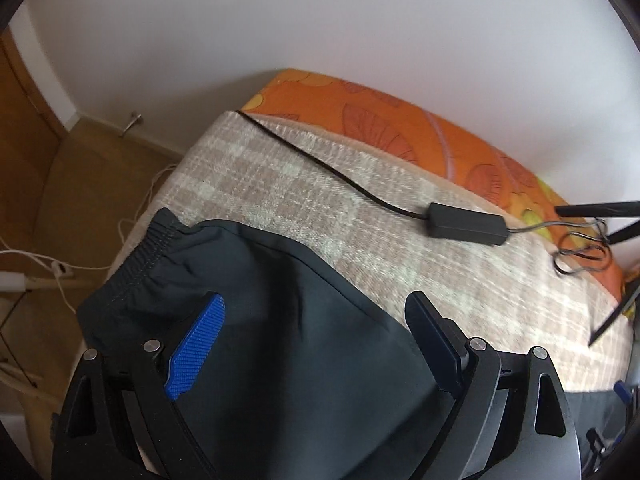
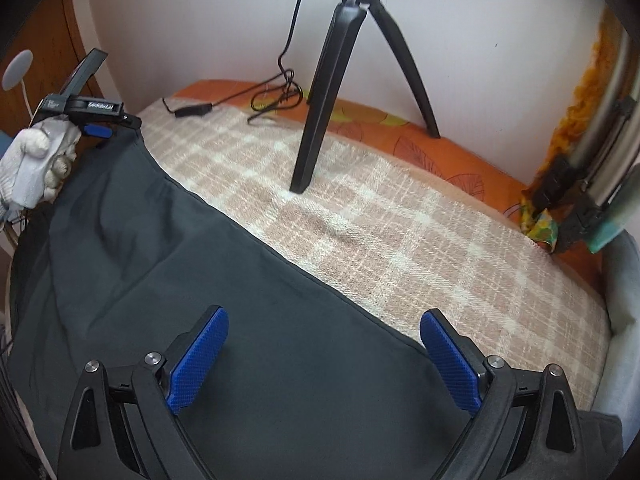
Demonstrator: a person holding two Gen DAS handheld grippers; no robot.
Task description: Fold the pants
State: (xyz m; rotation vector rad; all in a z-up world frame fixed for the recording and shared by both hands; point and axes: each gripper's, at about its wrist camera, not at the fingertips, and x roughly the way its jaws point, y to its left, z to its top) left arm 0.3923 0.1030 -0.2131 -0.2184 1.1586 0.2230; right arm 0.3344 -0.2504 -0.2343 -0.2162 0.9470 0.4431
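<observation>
Our right gripper and left gripper hover with fingers wide and empty over the dark pants spread along the bed's near edge.

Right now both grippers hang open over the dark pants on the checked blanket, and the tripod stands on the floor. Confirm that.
One thing is wrong: the tripod stands on the bed, its legs on the checked blanket and the orange sheet, as the right wrist view shows. The rest holds: the left gripper and right gripper are open over the dark pants.
</observation>
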